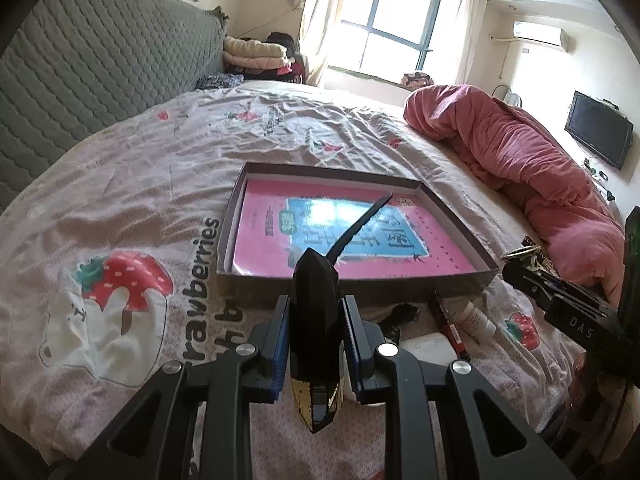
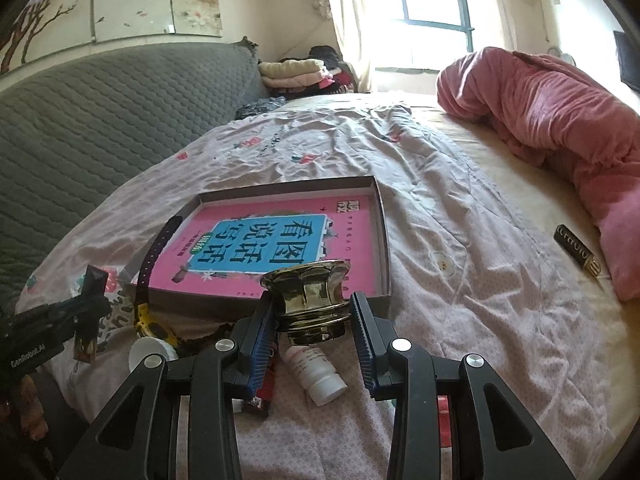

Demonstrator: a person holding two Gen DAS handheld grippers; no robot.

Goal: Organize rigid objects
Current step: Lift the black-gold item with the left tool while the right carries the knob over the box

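Black faceted bar with a gold end (image 1: pixel 316 344) sits clamped in the left gripper (image 1: pixel 316 344), its long axis running along the fingers toward the shallow cardboard box tray (image 1: pixel 456 216) lying straight ahead on the strawberry-print bedsheet (image 1: pixel 132 184). Glossy gold flared cap (image 2: pixel 308 300) is pinched in the right gripper (image 2: pixel 312 312), just short of the tray's near corner, so the right looks nearer.

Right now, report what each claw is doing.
Left claw: closed on a black faceted case with a gold end.
Right claw: closed on a shiny gold fluted cap.
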